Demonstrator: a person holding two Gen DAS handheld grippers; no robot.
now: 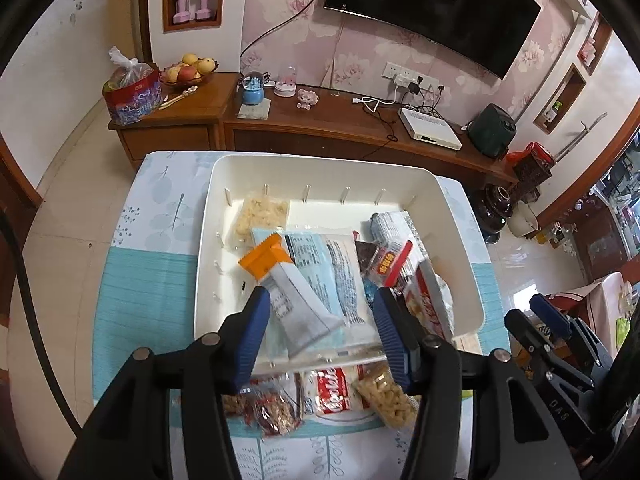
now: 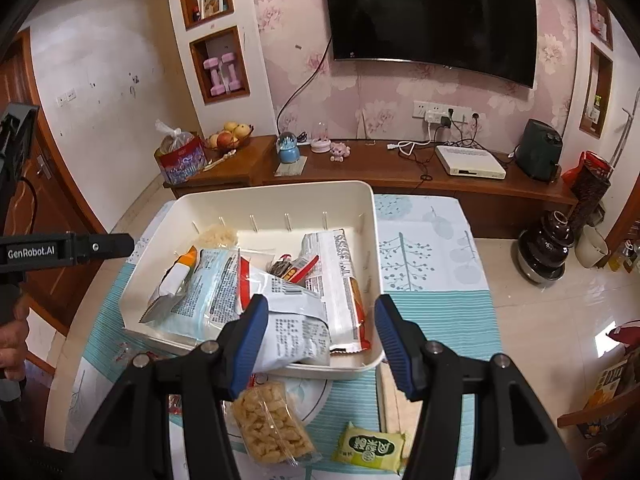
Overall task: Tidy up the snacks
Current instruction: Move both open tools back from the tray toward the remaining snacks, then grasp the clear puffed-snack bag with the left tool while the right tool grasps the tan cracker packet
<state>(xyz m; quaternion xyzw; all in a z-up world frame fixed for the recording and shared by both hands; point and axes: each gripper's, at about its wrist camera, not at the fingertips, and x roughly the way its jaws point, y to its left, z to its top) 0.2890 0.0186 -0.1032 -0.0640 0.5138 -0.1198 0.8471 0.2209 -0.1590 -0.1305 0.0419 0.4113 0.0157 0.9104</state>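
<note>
1. Hovering over the white bin (image 1: 448,200), the left hand-held gripper (image 1: 320,316) has its jaws spread, and nothing is pinched; the orange-capped grey pouch (image 1: 288,300) lies loose between them on the pile.
2. Over on the other side, the right hand-held gripper (image 2: 320,330) stands released too, empty above the white-and-red packet (image 2: 296,320) at the bin's near corner.
3. Inside the bin, snacks lie heaped: a pale blue packet (image 1: 332,268), a clear bag of puffs (image 1: 262,212) at the back, red wrappers to the right.
4. Waiting on the bench (image 2: 440,300) just outside the near wall: a clear bag of peanuts (image 2: 272,424), a green packet (image 2: 370,446), a red-and-white cookie bag (image 1: 334,394) and a bag of red-speckled nuts (image 1: 268,412).
5. Best play, I'd say: draw the left gripper back clear of the wall before dropping onto a bench item.
6. Take soft bags by the crimped end, squeeze gently, and lay each flat in the open left floor of the bin rather than on the heap.
</note>
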